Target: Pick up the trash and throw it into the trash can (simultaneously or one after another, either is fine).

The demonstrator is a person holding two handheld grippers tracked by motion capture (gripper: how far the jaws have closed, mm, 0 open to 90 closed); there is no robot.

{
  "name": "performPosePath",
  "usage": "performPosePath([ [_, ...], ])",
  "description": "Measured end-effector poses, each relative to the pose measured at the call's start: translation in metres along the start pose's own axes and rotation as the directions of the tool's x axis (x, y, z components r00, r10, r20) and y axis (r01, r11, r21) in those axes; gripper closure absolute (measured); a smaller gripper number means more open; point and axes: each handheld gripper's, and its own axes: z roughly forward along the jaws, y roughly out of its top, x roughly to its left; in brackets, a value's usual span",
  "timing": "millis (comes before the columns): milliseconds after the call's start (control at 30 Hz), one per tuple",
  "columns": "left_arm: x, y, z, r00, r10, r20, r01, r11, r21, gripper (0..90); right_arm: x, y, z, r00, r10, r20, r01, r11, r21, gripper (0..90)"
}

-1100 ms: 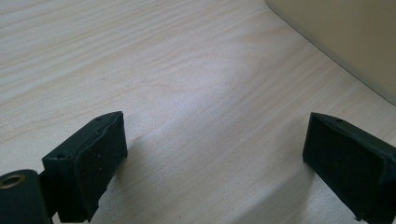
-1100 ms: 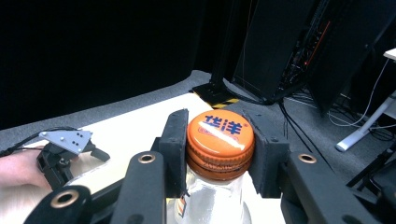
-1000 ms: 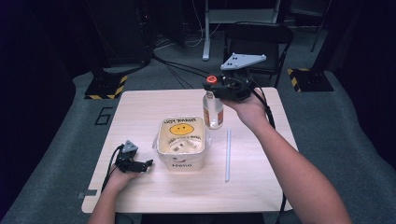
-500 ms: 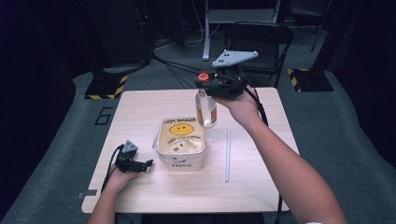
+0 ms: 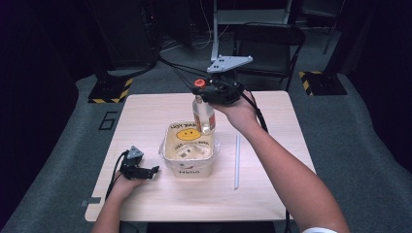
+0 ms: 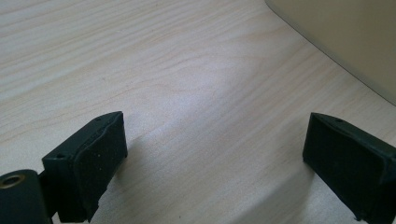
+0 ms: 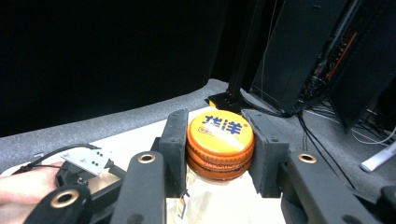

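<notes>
I see a pale wood-grain tabletop (image 5: 145, 116) on grey carpet. A cream tub (image 5: 188, 154) with a yellow smiley face printed inside sits near its middle. A thin white straw (image 5: 236, 161) lies flat to the tub's right, well apart from it. My left gripper (image 5: 138, 171) rests on the tabletop beside the tub.

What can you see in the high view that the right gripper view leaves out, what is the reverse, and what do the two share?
High view alone: the whole table, the square tub with its smiley face, a pale stick lying right of the tub, and the bottle's clear body. Right gripper view alone: blue characters printed on the orange cap, with a black pad pressed to each side of it. Both: the bottle clamped in the right gripper, and the left gripper resting on the table.
</notes>
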Motion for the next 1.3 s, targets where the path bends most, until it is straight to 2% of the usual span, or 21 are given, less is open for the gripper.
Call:
performPosePath([
  [300,0.000,0.000,0.000,1.0000,0.000,0.000,0.000,1.0000,0.001,6.1,0.009,-0.003,0.015,0.9997,-0.012,-0.019,0.013,1.000,0.019,62.3],
  [800,0.000,0.000,0.000,1.0000,0.001,0.000,-0.001,1.0000,0.001,6.0,0.009,-0.021,0.028,0.9998,0.007,-0.021,-0.006,0.999,0.032,62.2],
  [1300,0.000,0.000,0.000,1.0000,0.000,0.002,0.000,1.0000,0.001,6.1,0.011,-0.043,0.051,0.9997,0.020,-0.014,-0.019,0.996,0.082,62.3],
])
